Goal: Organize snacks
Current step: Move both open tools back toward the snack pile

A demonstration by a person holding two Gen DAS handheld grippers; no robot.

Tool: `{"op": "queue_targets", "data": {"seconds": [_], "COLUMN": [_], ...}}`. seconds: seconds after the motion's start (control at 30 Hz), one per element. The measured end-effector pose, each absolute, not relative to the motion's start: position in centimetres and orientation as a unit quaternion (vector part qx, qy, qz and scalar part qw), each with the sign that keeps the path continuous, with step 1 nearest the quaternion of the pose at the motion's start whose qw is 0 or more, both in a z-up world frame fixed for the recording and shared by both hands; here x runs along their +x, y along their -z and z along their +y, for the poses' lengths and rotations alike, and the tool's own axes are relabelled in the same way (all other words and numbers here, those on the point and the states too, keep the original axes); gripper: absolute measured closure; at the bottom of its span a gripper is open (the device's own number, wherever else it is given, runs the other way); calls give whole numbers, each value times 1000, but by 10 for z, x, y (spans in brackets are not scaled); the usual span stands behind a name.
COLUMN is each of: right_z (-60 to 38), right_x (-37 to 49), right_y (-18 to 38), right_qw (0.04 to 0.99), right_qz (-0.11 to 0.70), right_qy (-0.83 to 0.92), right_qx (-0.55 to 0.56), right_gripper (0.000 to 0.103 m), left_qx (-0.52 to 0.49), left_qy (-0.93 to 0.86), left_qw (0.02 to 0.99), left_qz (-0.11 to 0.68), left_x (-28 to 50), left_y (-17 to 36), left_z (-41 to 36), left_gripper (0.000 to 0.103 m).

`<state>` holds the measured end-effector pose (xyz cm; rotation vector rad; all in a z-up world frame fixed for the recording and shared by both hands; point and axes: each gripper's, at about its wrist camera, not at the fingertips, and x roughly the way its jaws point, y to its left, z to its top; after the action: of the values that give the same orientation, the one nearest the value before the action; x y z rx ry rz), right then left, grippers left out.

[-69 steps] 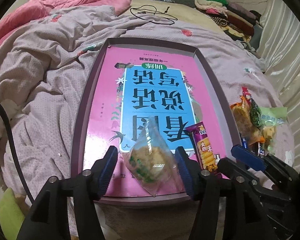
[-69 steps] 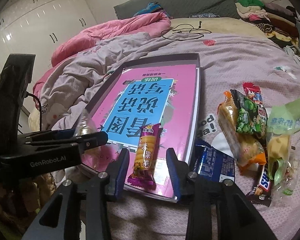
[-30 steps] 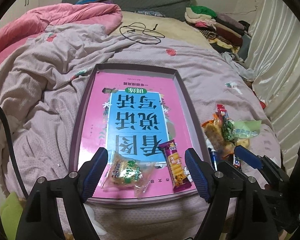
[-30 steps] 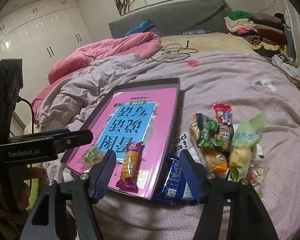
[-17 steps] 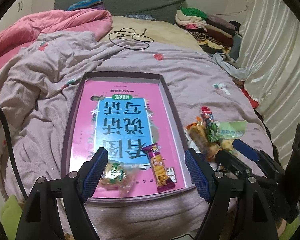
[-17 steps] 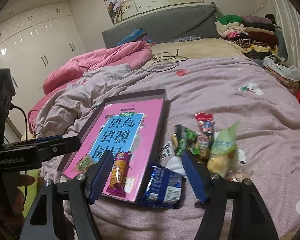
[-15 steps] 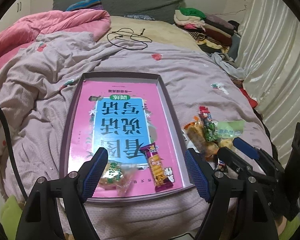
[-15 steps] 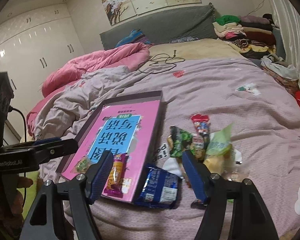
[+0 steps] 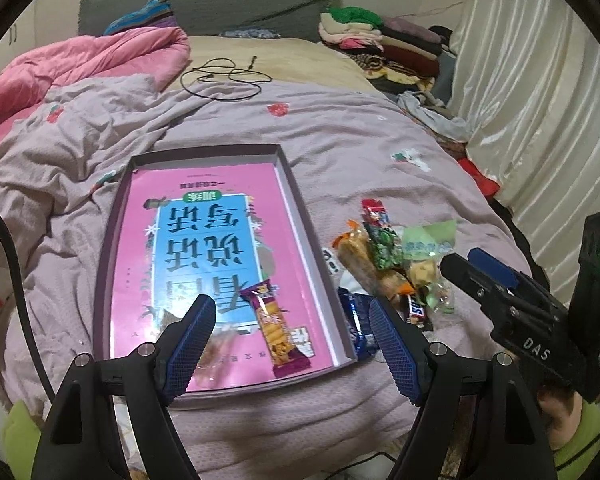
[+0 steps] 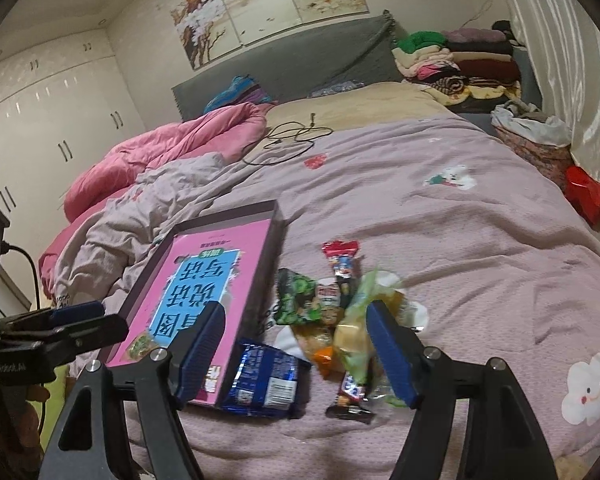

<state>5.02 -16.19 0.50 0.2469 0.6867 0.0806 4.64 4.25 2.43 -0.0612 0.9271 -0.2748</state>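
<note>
A shallow box tray [image 9: 296, 204] with a pink and blue book inside lies on the bed. In it lie a purple snack bar [image 9: 274, 326] and a clear cracker packet [image 9: 216, 346], partly behind my left finger. My left gripper [image 9: 290, 320] is open and empty above the tray's near end. A pile of snacks [image 10: 336, 308] lies right of the tray, with a blue packet [image 10: 266, 378] against the tray's edge. My right gripper [image 10: 296, 332] is open and empty above the pile. It also shows in the left wrist view [image 9: 488, 276].
The bed has a lilac cover [image 10: 440, 216] and a pink duvet [image 9: 60, 64] at the left. A black cable [image 9: 224, 78] lies beyond the tray. Folded clothes [image 10: 456, 60] are stacked at the back right. A curtain [image 9: 540, 80] hangs on the right.
Both grippers have let go of their snacks, opened wide and pulled back and up. The cracker packet and purple bar now lie in the tray. The right gripper has swung toward the pile.
</note>
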Motion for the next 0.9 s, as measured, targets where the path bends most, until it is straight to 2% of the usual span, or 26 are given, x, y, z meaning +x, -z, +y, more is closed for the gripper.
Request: {"op": "queue_targets", "data": {"seconds": [0.9], "right_z": [-189], "right_x": [50], "right_y": [37], "right_qw": [919], "right_qz": [374], "right_qy": [-16], "right_qx": [123], "right_gripper": [30], "left_qx": [-15], "left_qy": [157], "left_qw": [867], "left_qz": [472], "left_x": [72], "left_y": [-7], "left_z": [-9], "left_gripper": [23]}}
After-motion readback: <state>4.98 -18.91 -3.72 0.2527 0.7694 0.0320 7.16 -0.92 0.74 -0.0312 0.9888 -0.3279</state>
